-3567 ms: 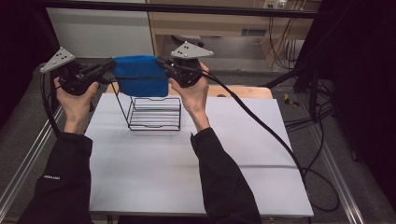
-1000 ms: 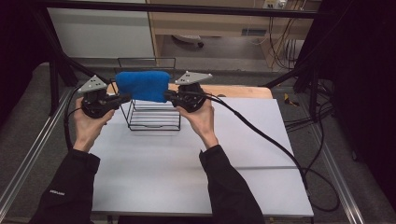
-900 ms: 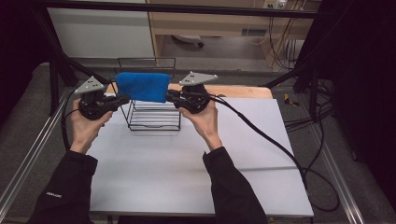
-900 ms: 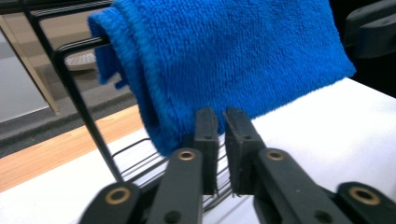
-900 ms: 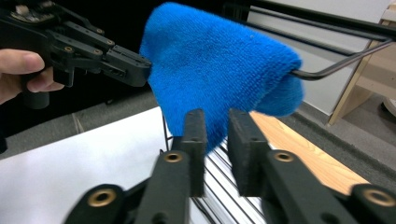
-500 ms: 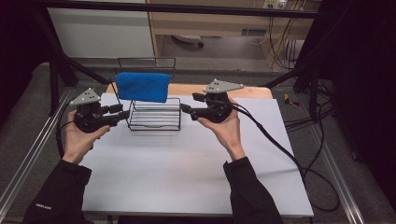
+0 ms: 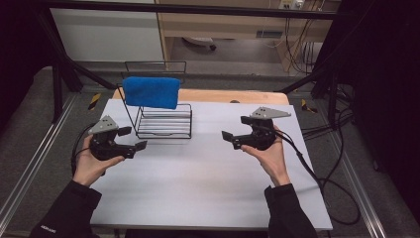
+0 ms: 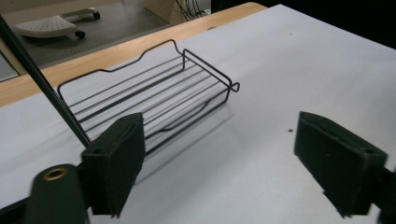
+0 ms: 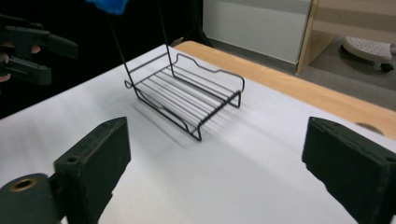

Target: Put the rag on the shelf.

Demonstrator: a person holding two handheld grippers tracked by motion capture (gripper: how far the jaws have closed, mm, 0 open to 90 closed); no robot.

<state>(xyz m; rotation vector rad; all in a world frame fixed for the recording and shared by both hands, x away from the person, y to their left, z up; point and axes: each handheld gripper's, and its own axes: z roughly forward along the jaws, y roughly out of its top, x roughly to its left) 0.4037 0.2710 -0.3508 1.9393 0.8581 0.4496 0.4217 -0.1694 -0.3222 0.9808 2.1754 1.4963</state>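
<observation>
From above, the blue cloth [image 7: 151, 92] hangs draped over the top bar of the black wire rack [image 7: 163, 121] at the far left of the white table [image 7: 208, 183], its long axis running left to right across the table. My left gripper [image 7: 130, 139] sits just in front of and to the left of the rack, clearly the nearer of the 2; my right gripper [image 7: 235, 132] is well apart to the right, pointing back toward the rack. Both have just been opening, and the jaws now stand spread with nothing between them, so the cloth rests on the rack alone. Along my left gripper's own jaws, the rack's [image 8: 154, 100] shelf lies ahead and to the left, with only bare table between the 2 black pads; the cloth is cut off above the top edge there. Along my right gripper's jaws, the rack [image 9: 187, 98] sits ahead and left, its uprights rising to a blue scrap of cloth [image 9: 107, 4] cropped at the top, and my other gripper [image 9: 32, 46] shows at the far left, dark and hard to read.
</observation>
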